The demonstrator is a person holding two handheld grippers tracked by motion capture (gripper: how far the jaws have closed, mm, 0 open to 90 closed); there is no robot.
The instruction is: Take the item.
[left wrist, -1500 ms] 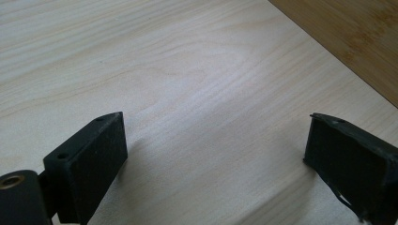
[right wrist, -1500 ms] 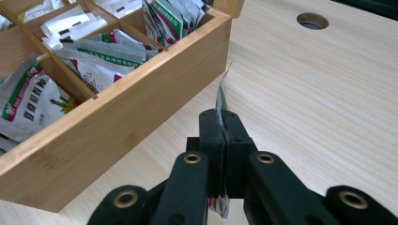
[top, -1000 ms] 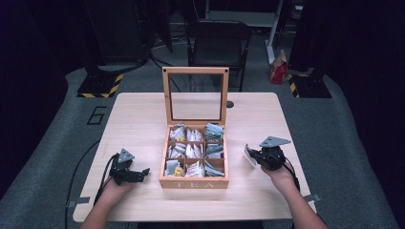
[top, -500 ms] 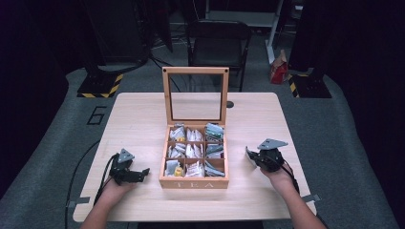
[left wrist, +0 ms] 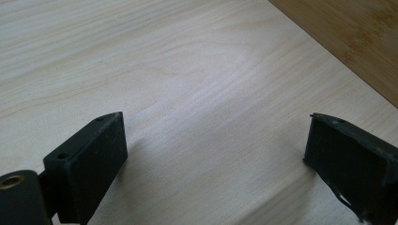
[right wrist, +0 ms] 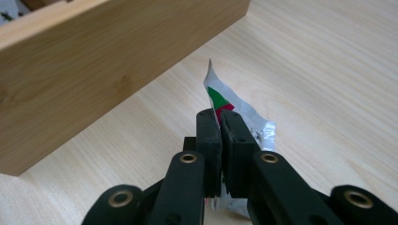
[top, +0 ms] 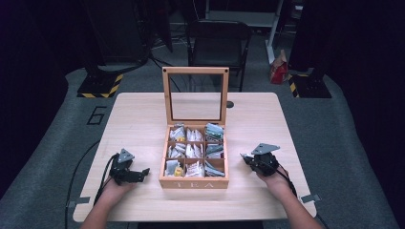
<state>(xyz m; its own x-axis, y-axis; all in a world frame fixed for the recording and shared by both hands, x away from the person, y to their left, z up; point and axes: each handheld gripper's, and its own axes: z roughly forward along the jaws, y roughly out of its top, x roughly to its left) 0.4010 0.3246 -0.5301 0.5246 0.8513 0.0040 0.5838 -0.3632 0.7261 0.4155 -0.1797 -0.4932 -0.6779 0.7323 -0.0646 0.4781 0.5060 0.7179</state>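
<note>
Two black two-jaw grippers on a pale wooden table, one at each lower side of the high view. Left gripper at lower left of that view, held in the person's left hand, tips toward the box, close to its left wall without touching as far as can be told. Jaws wide apart with nothing between, only bare pale wood grain across the left gripper view; a strip of darker bamboo box wall in that view's upper right corner.

Right gripper at lower right of the high view, in the person's right hand, grey three-cornered plate on top, tips near the box's right wall. In the right gripper view, jaws pressed together on a small silver foil tea sachet with a green and red printed patch, the sachet's top corner sticking up above the tips and its crumpled lower part showing right of the jaws, above the tabletop.

Centre of the high view: square bamboo tea box lettered TEA on its front, nine compartments in three rows holding paper and foil sachets, glass-paned lid standing upright at the back. Same box's side wall across the upper left of the right gripper view.

Upper part of the high view: dark chair behind the table, grey floor, yellow-and-black striped base at upper left.
</note>
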